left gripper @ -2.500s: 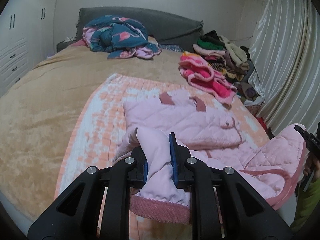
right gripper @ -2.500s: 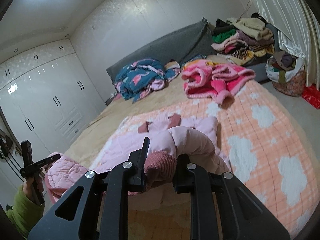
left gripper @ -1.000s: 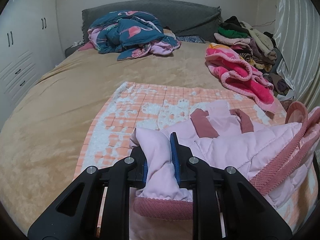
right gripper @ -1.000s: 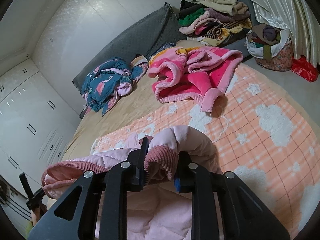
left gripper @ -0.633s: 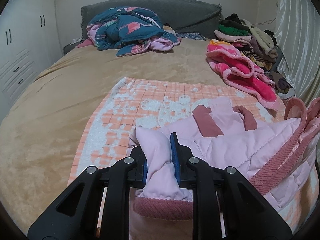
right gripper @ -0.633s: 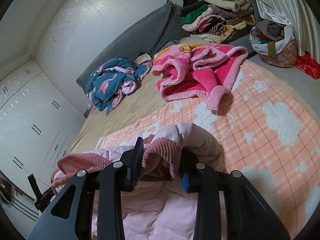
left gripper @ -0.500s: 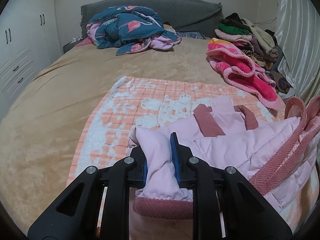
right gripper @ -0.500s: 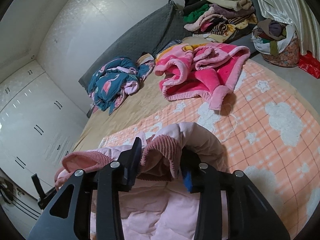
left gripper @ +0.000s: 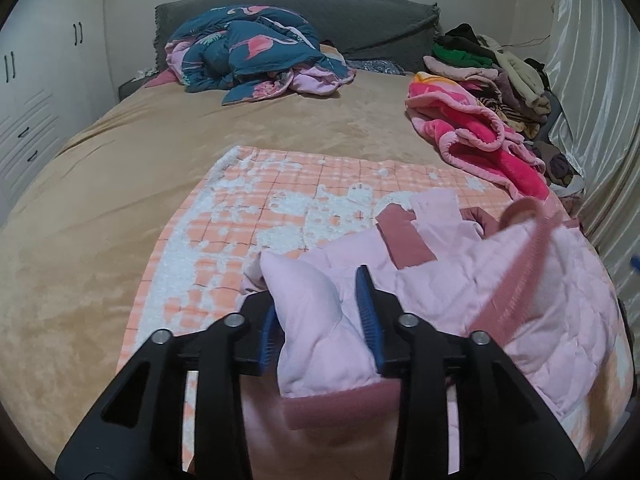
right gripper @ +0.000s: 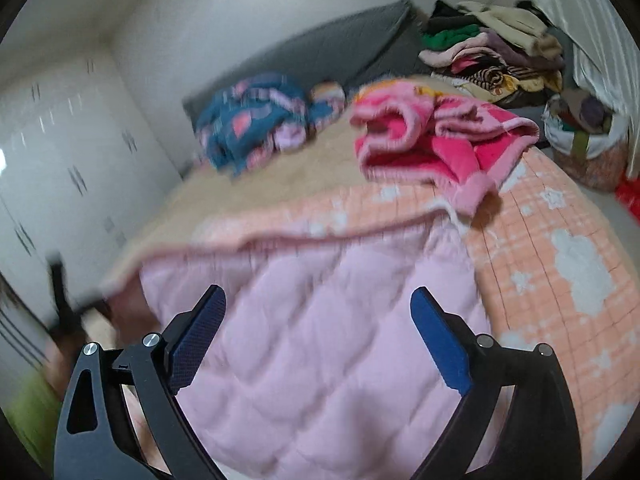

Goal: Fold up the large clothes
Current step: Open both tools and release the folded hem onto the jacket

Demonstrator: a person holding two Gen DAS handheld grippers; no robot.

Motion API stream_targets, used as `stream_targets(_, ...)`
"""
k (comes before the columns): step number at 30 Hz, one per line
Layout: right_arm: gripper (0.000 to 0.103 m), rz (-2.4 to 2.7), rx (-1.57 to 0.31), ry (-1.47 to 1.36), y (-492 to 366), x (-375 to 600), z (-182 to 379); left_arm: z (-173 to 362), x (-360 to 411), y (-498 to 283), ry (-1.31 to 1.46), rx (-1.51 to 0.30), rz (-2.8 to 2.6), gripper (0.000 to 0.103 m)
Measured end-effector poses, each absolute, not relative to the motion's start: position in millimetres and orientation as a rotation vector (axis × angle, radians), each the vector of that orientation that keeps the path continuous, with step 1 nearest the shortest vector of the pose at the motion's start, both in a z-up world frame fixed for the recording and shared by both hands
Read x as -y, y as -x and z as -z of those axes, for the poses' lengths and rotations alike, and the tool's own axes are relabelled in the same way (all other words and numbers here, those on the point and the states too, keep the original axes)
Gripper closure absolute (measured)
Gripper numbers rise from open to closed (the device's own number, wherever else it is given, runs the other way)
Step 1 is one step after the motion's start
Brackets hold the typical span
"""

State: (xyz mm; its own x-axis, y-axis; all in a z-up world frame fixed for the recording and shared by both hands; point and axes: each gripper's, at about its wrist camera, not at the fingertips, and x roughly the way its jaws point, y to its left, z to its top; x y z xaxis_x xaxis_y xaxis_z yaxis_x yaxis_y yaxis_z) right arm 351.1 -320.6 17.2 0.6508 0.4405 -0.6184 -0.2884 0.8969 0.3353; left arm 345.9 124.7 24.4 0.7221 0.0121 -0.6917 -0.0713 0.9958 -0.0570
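Note:
A pale pink quilted jacket with dark pink ribbed trim lies on the orange checked blanket on the bed. My left gripper has its jaws parted; a sleeve with a ribbed cuff still lies between the blue pads, loosely. My right gripper is wide open and empty above the jacket's quilted panel, which lies spread below it. The right wrist view is motion-blurred.
A blue flamingo-print quilt lies by the grey headboard. A bright pink fleece garment lies at the right. A pile of clothes and a curtain stand beyond. White wardrobes stand at the left.
My right gripper has opened wide and let go of the ribbed cuff; the jacket has dropped flat. My left gripper's jaws have parted around the sleeve.

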Motion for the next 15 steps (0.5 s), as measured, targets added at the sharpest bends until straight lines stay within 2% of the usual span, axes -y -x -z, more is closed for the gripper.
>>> stream_targets(3, 0.010, -0.429, -0.864, -0.147, -347.5, 296.9, 18.3, -26.8, -121.1, -341.1, 0.078, -0.755, -0.045, 0.062)
stream_targets(4, 0.010, -0.433, -0.900, -0.147, -348.1, 292.9, 28.7, -28.9, -119.8, -339.0, 0.079, -0.753, -0.040, 0.055)
stream_targets(6, 0.010, -0.416, -0.949, -0.154, -349.8, 286.9, 48.3, -34.4, -117.1, -334.1, 0.065, -0.737, -0.053, 0.029)
stream_targets(7, 0.009, -0.400, -0.955, -0.152, -349.9, 284.9, 55.1, -38.5, -115.3, -330.2, 0.040, -0.718, -0.085, 0.013)
stream_targets(15, 0.010, -0.384, -0.864, -0.214, -329.4, 300.4, 31.0, -68.2, -113.6, -301.4, 0.011, -0.639, -0.097, 0.009)
